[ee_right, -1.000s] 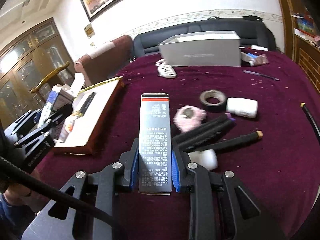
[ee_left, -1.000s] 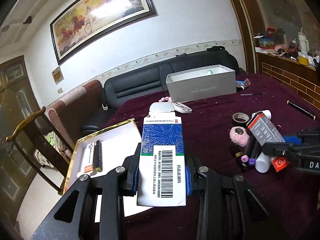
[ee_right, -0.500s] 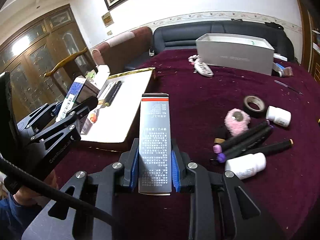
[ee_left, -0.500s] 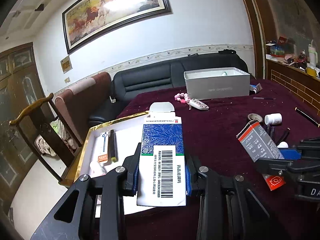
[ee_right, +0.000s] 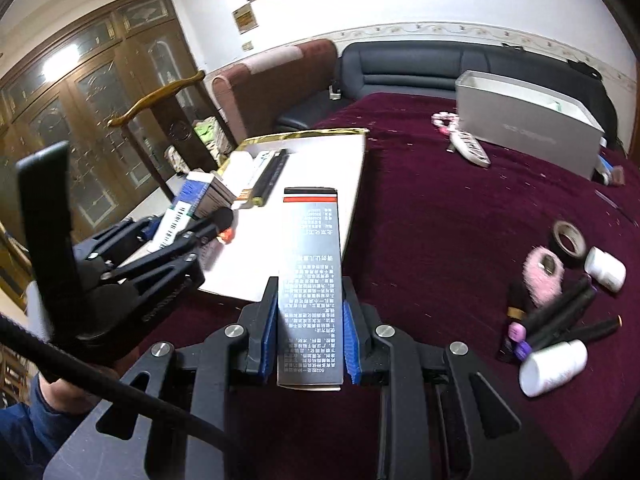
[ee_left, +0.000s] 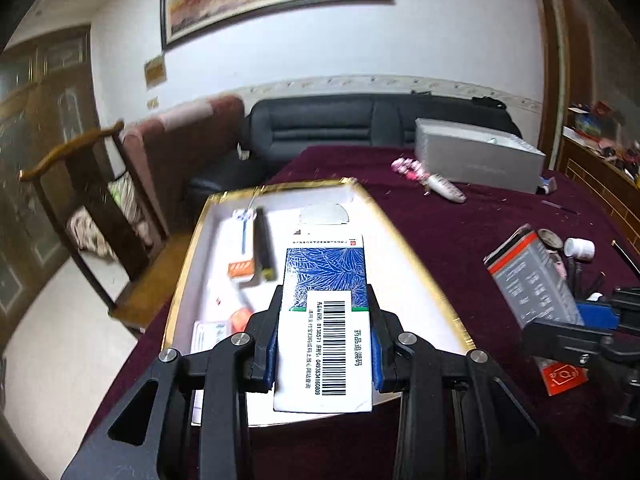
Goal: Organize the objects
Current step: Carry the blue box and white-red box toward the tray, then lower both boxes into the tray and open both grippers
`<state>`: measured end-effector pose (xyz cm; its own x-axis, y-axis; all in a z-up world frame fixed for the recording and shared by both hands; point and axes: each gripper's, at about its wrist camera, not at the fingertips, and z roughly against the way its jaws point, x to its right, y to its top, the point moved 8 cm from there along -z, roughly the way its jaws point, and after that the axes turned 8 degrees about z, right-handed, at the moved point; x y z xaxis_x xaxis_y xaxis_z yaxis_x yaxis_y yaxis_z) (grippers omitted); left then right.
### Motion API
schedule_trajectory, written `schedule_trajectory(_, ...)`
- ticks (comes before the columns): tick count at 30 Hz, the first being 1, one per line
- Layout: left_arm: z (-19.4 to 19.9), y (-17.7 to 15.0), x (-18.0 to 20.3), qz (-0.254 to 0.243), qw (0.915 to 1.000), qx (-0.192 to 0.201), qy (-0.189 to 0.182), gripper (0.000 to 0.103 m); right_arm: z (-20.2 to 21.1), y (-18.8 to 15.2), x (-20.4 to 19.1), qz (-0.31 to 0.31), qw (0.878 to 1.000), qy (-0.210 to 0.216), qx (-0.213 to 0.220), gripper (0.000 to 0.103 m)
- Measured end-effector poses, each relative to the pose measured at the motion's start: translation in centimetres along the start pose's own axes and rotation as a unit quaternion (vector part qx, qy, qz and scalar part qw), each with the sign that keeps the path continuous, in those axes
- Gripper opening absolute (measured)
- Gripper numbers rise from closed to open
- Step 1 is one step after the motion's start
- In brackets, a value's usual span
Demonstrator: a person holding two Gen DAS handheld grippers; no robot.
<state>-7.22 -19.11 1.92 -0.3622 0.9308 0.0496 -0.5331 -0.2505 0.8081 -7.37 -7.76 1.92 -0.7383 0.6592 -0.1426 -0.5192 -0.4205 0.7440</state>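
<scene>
Blue-and-white carton (ee_left: pixel 325 312), one, clamped lengthwise in the left gripper (ee_left: pixel 324 336) above the gold-rimmed tray (ee_left: pixel 404 240)'s near edge; one grey carton (ee_right: pixel 311 280) clamped in the right gripper (ee_right: pixel 310 336), both pointing away.

A blue-and-white medicine box (ee_left: pixel 324 320) with a barcode label is clamped between the jaws of the left gripper (ee_left: pixel 323 344), poised over a gold-rimmed white tray (ee_left: pixel 416 264). A slim grey box (ee_right: pixel 311 280) with a red stripe sits upright in the right gripper (ee_right: pixel 311 344), near the tray's edge.
</scene>
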Motion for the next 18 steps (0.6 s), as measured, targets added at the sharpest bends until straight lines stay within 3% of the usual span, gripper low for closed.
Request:
schedule_trajectory(9, -2.6, -1.5, -3.6, 0.045, 0.9978, -0.048, 0.009, 0.029, -4.8, 1.5, -2.6, 0.01, 0.999, 0.018, -0.025, 0.025)
schedule_trajectory(18, -4.5, -2.3, -5.2, 0.062, 0.9946, -0.082, 0.008, 0.029, -10.0, 2.3, -2.5, -0.007, 0.997, 0.014, -0.071, 0.025)
